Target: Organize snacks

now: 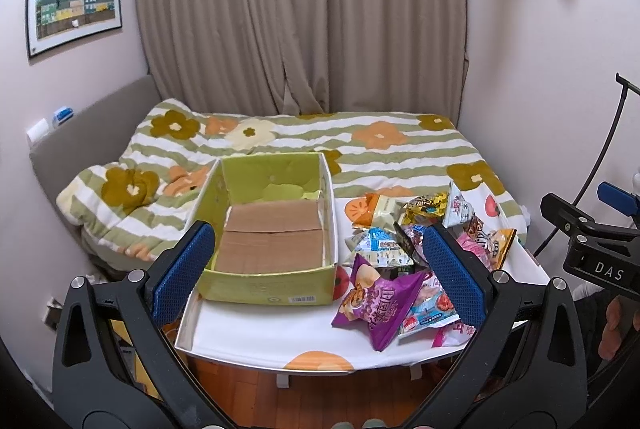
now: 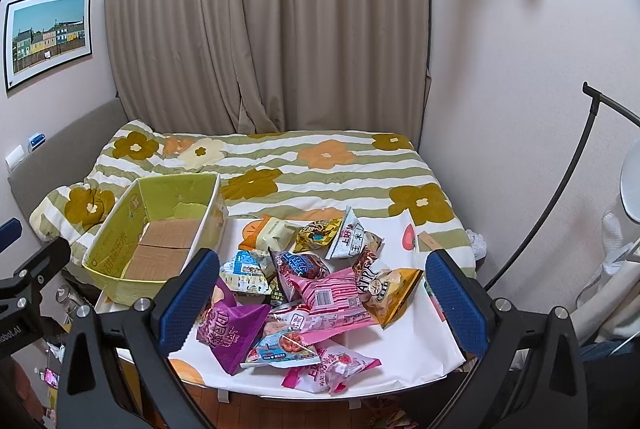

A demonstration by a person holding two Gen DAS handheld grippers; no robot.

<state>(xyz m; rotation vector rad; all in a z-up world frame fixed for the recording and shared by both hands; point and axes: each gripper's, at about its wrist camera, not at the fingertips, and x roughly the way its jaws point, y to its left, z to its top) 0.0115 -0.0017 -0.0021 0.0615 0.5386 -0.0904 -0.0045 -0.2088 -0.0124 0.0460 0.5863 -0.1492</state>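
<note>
An empty green cardboard box (image 1: 276,281) (image 2: 120,241) with a brown floor stands at the left of a small white table (image 1: 288,337) (image 2: 416,325). To its right lies a heap of several snack bags, among them a purple chip bag (image 1: 372,305) (image 2: 230,329), a pink bag (image 2: 332,295) and a yellow bag (image 2: 390,293). My left gripper (image 1: 320,265) hangs open in front of the box and the heap, holding nothing. Over the near side of the heap my right gripper (image 2: 320,297) is open and empty too; its body shows at the far right (image 1: 592,241) in the left wrist view.
Behind the table is a bed with a flowered, striped quilt (image 1: 360,149) (image 2: 320,165), beige curtains and a framed picture (image 1: 74,5) on the left wall. A black curved lamp stand (image 2: 560,189) rises at the right. Wooden floor (image 1: 320,401) lies below the table's front edge.
</note>
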